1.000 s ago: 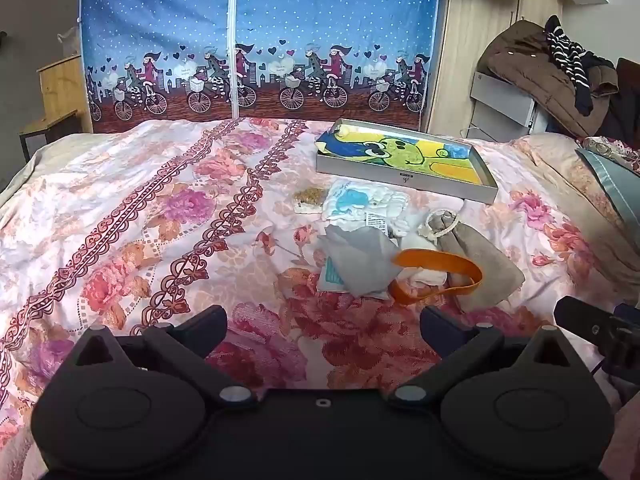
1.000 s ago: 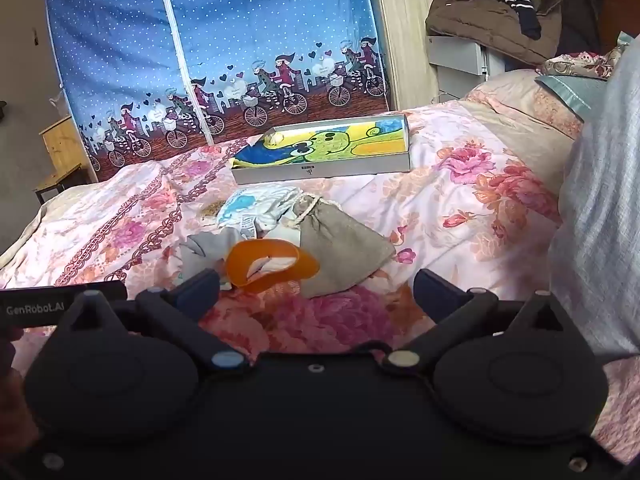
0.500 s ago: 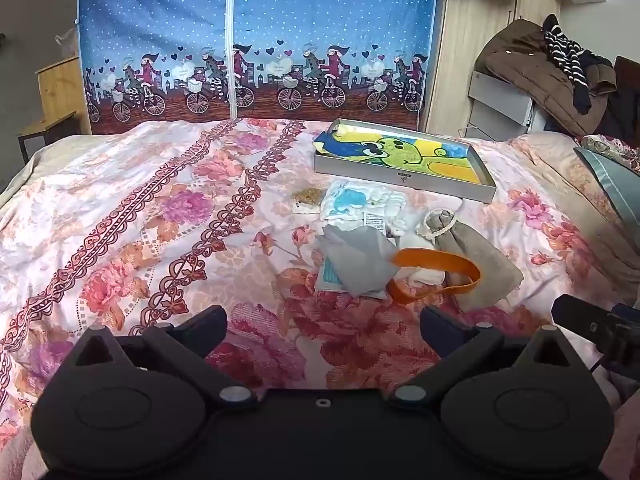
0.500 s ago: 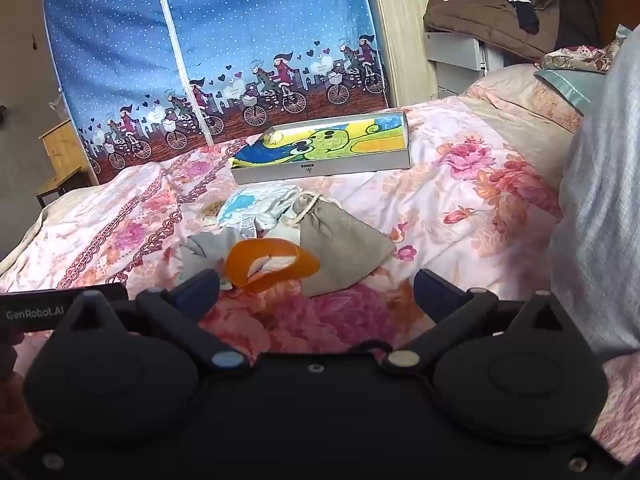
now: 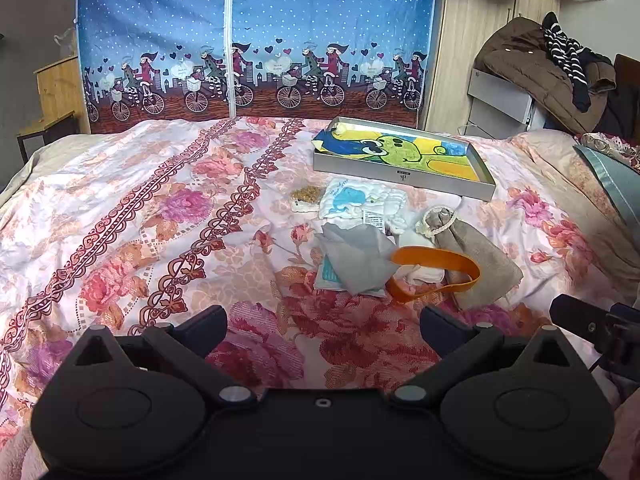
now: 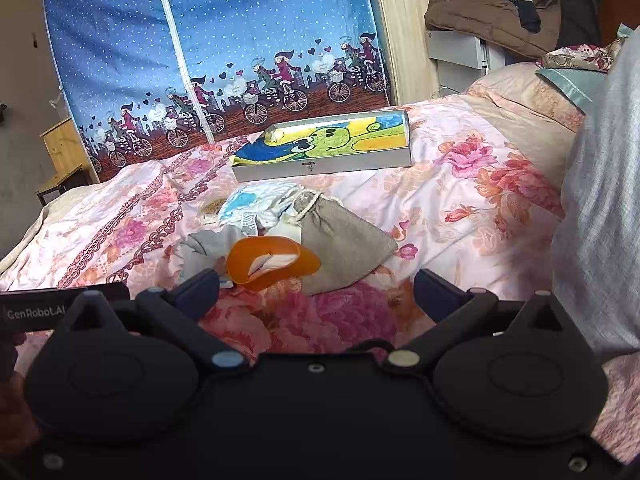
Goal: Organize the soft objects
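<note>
A pile of soft items lies on the floral bedspread: a grey cloth (image 5: 358, 254), an orange band (image 5: 436, 270), a beige drawstring pouch (image 5: 476, 254), a white cloth with a blue whale (image 5: 356, 200) and a small brown-speckled pad (image 5: 305, 197). The same pile shows in the right wrist view: orange band (image 6: 272, 262), pouch (image 6: 340, 240), grey cloth (image 6: 208, 246). A flat grey box (image 5: 404, 174) with a green cartoon cloth in it sits behind the pile. My left gripper (image 5: 323, 326) is open and empty, short of the pile. My right gripper (image 6: 316, 288) is open and empty, just before the pile.
A blue fabric wardrobe with bicycle prints (image 5: 256, 40) stands behind the bed. Clothes are heaped on a cabinet (image 5: 536, 64) at the right. Pillows (image 6: 532, 92) lie at the bed's right side. A wooden stand (image 5: 56, 92) is at the left.
Both grippers have drifted very slightly; the pile and the box have not moved. Both grippers stay open.
</note>
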Available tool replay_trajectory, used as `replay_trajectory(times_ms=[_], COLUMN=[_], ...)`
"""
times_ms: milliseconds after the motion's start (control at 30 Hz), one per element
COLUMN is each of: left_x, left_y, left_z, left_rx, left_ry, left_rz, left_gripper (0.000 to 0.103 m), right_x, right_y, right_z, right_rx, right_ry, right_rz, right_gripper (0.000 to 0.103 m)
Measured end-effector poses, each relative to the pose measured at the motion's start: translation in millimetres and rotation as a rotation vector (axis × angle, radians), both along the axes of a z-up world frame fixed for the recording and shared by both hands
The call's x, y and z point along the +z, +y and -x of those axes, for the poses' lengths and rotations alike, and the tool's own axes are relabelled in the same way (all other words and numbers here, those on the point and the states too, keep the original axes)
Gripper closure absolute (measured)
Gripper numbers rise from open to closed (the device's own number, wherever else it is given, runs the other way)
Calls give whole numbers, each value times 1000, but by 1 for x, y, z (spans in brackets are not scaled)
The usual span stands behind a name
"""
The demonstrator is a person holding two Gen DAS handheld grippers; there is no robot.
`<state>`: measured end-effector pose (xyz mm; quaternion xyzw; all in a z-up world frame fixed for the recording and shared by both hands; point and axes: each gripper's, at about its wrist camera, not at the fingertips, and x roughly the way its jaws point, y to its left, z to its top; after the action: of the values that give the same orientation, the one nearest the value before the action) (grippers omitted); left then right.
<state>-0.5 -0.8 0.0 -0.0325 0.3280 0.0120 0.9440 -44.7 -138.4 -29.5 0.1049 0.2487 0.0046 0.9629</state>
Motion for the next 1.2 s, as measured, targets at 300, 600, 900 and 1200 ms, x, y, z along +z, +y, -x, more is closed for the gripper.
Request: replay_trajectory(times_ms=[300, 600, 900, 1200], left_x=[0, 0, 0, 0], left_y=[0, 0, 0, 0], left_z=[0, 0, -1, -1], left_rx=[0, 0, 0, 0], left_ry=[2, 3, 5, 5], left_rz=[1, 1, 2, 3], left_gripper=[1, 1, 1, 1], right_x=[0, -1, -1, -1], right_y=[2, 2, 3, 3], right_z=[0, 0, 1, 1], right_rx=[4, 5, 7, 7], right_ry=[3, 4, 5, 5], right_rz=[5, 4, 5, 5], right_gripper=[0, 0, 0, 0])
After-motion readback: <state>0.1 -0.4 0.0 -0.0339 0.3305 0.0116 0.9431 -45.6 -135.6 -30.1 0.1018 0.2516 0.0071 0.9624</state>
